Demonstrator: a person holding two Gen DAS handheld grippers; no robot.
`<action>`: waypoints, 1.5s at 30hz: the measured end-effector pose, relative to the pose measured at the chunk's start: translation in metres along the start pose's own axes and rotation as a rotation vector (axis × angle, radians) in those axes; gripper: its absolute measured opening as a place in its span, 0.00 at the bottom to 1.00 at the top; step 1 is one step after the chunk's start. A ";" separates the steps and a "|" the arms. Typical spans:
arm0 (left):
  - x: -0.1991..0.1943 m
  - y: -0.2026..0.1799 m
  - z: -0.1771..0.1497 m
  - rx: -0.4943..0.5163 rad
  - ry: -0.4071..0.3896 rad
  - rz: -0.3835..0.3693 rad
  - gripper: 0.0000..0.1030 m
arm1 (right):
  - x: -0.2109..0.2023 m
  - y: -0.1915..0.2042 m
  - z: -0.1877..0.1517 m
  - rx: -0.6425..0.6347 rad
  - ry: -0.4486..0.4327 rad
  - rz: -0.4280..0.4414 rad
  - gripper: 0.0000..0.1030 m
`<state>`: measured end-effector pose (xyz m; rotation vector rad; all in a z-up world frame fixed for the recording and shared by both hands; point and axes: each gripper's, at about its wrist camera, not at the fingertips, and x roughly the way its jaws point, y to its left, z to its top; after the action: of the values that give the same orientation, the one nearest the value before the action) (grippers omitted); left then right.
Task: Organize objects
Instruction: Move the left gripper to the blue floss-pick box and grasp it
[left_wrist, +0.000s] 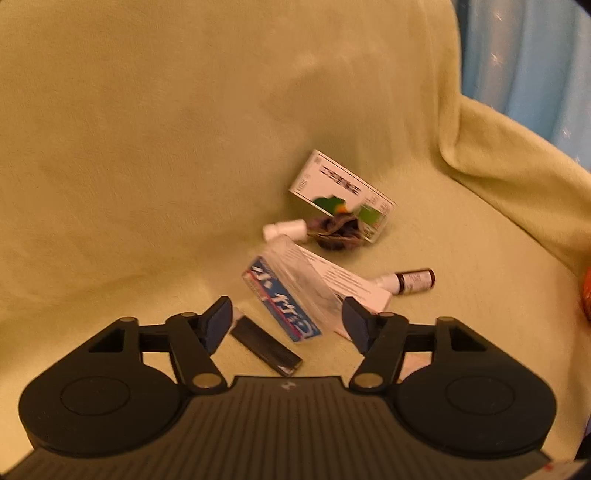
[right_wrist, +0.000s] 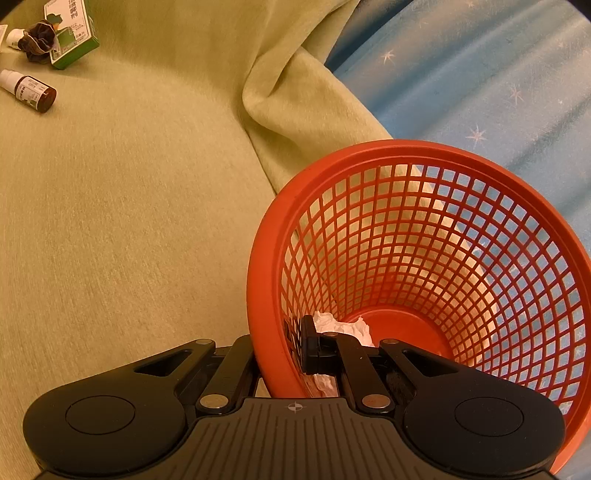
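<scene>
My left gripper (left_wrist: 288, 318) hangs open over a pile of small things on the green blanket (left_wrist: 147, 166), holding nothing. Below its fingertips lie a blue-and-white packet (left_wrist: 275, 301) and a flat black bar (left_wrist: 266, 347). Beyond are a long white box (left_wrist: 354, 286), a brown bottle with a white cap (left_wrist: 410, 281), a small white bottle (left_wrist: 284, 229), a dark scrunchie (left_wrist: 336, 233) and a green-and-white box (left_wrist: 340, 192). My right gripper (right_wrist: 277, 350) is shut on the rim of the red mesh basket (right_wrist: 266, 280), one finger inside and one outside. Crumpled white tissue (right_wrist: 343, 325) lies in the basket.
A blue star-patterned cloth (right_wrist: 480, 92) lies behind the blanket's folded edge (right_wrist: 295, 110). An edge of the basket (left_wrist: 585, 291) shows at the far right of the left wrist view. The pile appears far to the upper left in the right wrist view.
</scene>
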<state>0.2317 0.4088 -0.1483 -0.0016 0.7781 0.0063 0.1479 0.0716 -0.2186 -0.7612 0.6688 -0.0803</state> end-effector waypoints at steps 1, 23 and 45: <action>0.003 -0.003 -0.001 0.031 -0.004 -0.003 0.65 | 0.000 0.000 0.000 -0.001 0.000 -0.001 0.01; 0.048 -0.017 0.002 0.039 0.115 0.017 0.39 | -0.004 0.001 -0.002 -0.009 0.006 -0.001 0.01; -0.018 -0.076 -0.067 0.136 0.122 -0.147 0.62 | -0.013 0.000 -0.009 -0.009 -0.001 0.005 0.01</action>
<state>0.1723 0.3329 -0.1834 0.0708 0.8981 -0.1878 0.1325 0.0697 -0.2167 -0.7678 0.6701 -0.0725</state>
